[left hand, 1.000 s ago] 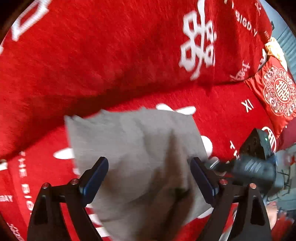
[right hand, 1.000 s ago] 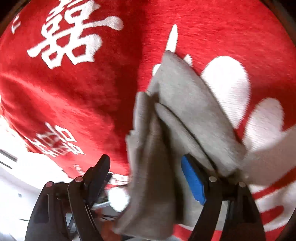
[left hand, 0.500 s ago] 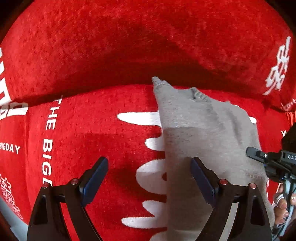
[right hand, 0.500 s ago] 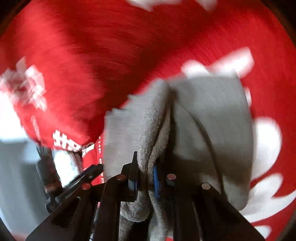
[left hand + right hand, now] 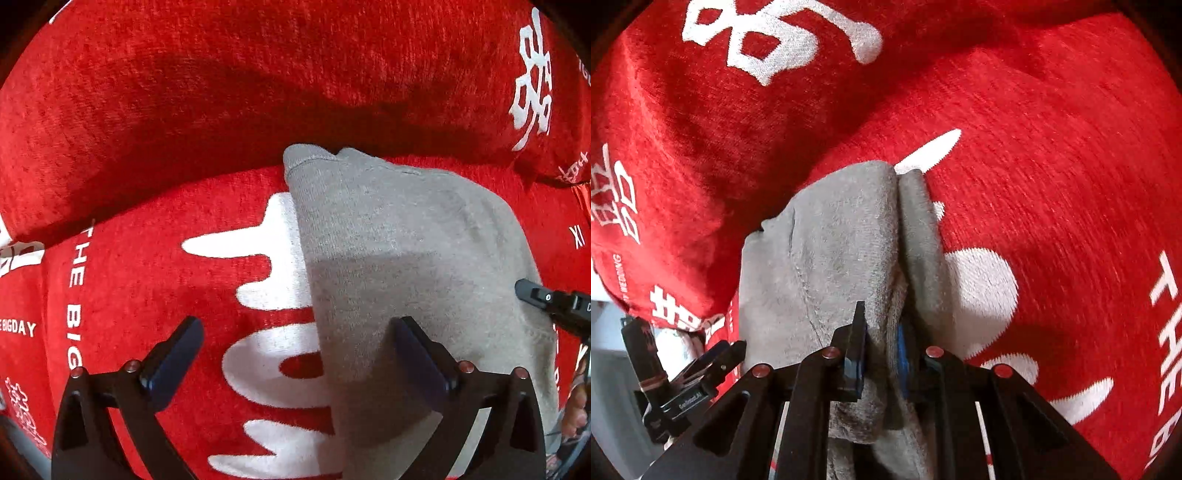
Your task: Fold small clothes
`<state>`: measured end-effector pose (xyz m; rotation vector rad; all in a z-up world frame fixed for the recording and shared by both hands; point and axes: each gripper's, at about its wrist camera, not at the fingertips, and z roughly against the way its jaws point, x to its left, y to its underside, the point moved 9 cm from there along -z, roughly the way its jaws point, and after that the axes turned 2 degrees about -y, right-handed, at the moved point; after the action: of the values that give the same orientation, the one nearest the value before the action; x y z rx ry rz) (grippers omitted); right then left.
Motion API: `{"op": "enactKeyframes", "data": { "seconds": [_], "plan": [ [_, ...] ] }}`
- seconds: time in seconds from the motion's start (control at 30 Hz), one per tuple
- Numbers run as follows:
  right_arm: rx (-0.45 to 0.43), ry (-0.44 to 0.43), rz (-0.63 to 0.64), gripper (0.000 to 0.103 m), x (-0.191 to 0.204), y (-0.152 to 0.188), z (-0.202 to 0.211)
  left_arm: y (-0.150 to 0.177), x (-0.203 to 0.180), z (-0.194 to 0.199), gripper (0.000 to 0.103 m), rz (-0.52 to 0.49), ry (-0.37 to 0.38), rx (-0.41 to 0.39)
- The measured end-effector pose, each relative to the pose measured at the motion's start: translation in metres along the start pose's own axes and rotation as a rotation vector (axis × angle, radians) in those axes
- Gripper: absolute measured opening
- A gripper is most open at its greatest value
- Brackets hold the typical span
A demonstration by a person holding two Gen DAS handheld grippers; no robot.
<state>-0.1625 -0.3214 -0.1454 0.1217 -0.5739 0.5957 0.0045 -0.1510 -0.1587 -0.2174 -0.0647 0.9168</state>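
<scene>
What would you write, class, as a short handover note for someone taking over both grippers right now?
Right gripper: shut on a bunched fold of the grey garment.
Left gripper: jaws opening, nothing gripped; it is above the garment's left edge.
Garment: lies on the red sofa cover, near the seat's back crease.
Done: one edge gathered and pinched.
Left: probably grip with the left gripper, complete the fold, flatten it.
</scene>
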Motion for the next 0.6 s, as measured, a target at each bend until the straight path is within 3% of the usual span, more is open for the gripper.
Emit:
{"op": "enactKeyframes", "data": {
  "seconds": [0.1, 0.23, 0.33, 0.47, 0.53, 0.6],
  "plan": [
    [0.005, 0.059, 0.032, 0.016, 0.005, 0.0, 0.003, 0.002, 0.004, 0.005, 0.103, 0.0, 0.001, 0.012],
    [0.004, 0.178, 0.095, 0.016, 0.022, -0.004, 0.004, 0.006, 0.022, 0.021, 0.103, -0.001, -0.05, 0.002],
    [-0.002, 0.239, 0.101, 0.016, 0.014, -0.003, 0.009, 0.011, 0.03, 0.027, 0.103, 0.022, -0.032, 0.019],
    [-0.001, 0.232, 0.042, 0.017, 0.01, 0.0, 0.013, 0.036, 0.027, 0.01, 0.103, -0.025, -0.065, 0.069],
    [-0.015, 0.184, 0.034, 0.017, 0.015, -0.003, 0.017, 0.041, 0.027, 0.008, 0.103, -0.021, -0.074, 0.055],
    [-0.029, 0.092, 0.022, 0.027, 0.019, -0.009, 0.026, 0.042, 0.03, 0.007, 0.103, 0.012, -0.063, 0.069]
  ]
}}
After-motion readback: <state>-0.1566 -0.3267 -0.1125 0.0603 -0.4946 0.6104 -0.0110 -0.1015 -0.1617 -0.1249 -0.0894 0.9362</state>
